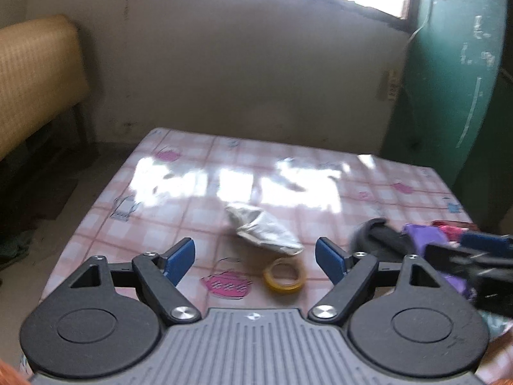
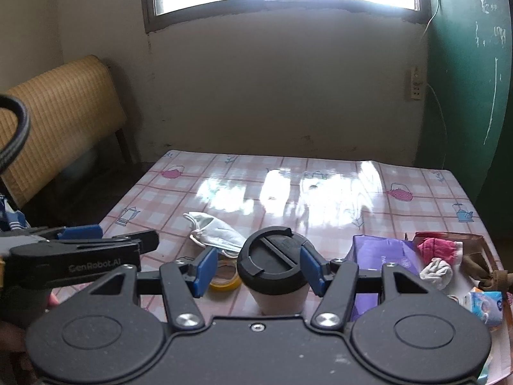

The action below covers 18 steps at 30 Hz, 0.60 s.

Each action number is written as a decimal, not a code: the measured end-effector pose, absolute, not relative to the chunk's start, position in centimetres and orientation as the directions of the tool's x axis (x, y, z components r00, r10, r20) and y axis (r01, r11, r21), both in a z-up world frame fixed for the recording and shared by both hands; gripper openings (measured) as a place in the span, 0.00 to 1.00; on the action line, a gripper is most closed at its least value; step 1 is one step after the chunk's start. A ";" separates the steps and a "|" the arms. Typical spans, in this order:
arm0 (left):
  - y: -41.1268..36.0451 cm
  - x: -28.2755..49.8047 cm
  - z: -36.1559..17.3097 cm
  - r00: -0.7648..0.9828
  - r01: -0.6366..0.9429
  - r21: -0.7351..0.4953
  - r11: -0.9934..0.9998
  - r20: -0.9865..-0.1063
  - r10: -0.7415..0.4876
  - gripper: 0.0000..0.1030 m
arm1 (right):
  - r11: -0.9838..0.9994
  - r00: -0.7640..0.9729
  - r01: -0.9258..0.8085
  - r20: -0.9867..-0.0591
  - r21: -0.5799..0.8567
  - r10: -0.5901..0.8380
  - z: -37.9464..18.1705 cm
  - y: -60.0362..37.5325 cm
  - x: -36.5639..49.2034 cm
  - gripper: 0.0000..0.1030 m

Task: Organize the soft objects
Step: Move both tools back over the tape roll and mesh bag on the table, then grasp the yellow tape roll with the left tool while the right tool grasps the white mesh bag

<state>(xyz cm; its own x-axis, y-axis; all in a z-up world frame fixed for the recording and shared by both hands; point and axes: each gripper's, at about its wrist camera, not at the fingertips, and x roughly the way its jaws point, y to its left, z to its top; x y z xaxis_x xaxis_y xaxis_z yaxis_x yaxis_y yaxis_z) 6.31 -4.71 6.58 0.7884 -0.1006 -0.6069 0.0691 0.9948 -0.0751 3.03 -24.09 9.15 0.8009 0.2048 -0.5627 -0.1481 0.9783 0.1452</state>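
Left gripper [image 1: 255, 258]: jaws spread wide, nothing between them – it hangs over the near part of the table, aimed at the crumpled white mask [image 1: 263, 229].
Right gripper [image 2: 255, 271]: pads sit either side of the lidded cup [image 2: 275, 268]; whether they press on it I cannot tell.
Soft things: mask mid-table; pink cloth [image 2: 437, 248] and white rag [image 2: 436, 272] far right, beside the purple pack [image 2: 384, 256].
Risk, tape: the yellow tape roll [image 1: 284, 276] lies just near of the mask – a low sweep could drag it along.
Risk, cup: tall and close; a sideways nudge might tip it.
Risk, crowding: the two grippers work near each other and could knock.
Edges: the table [image 2: 336, 173] drops off left and near.
Open room: the far half, glossy and bare.
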 end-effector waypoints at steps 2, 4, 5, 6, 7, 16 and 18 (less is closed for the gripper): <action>-4.1 7.1 5.4 0.774 0.054 -0.074 0.996 -0.627 -0.088 0.84 | 0.977 0.803 -0.147 -0.559 0.154 0.209 9.0 -24.3 3.1 0.67; -3.8 7.9 4.2 0.760 0.061 -0.081 0.995 -0.642 -0.099 0.86 | 0.976 0.805 -0.144 -0.554 0.163 0.211 8.9 -24.6 3.2 0.67; -3.9 8.3 3.4 0.753 0.070 -0.075 0.995 -0.650 -0.102 0.86 | 0.976 0.807 -0.144 -0.551 0.166 0.213 8.8 -24.7 3.3 0.67; -4.1 8.7 2.5 0.747 0.085 -0.071 0.994 -0.656 -0.110 0.86 | 0.975 0.808 -0.144 -0.549 0.168 0.213 8.8 -24.9 3.4 0.67; -4.2 9.2 1.9 0.739 0.095 -0.067 0.993 -0.664 -0.115 0.86 | 0.975 0.809 -0.145 -0.547 0.167 0.214 8.8 -25.1 3.4 0.68; -7.6 12.5 -3.3 0.698 0.257 -0.062 0.964 -0.678 -0.230 0.88 | 0.974 0.820 -0.143 -0.530 0.177 0.217 8.4 -26.4 4.4 0.68; -8.0 13.3 -4.1 0.694 0.277 -0.059 0.959 -0.678 -0.242 0.88 | 0.974 0.821 -0.142 -0.528 0.177 0.216 8.3 -26.7 4.8 0.68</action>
<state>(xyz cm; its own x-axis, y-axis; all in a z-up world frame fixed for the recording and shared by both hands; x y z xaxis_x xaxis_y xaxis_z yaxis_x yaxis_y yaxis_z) 13.33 -7.96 -4.12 0.6943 -0.2420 -0.6777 0.2767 0.9591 -0.0590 4.75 -26.70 8.29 0.8212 0.2156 -0.5283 -0.1418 0.9739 0.1771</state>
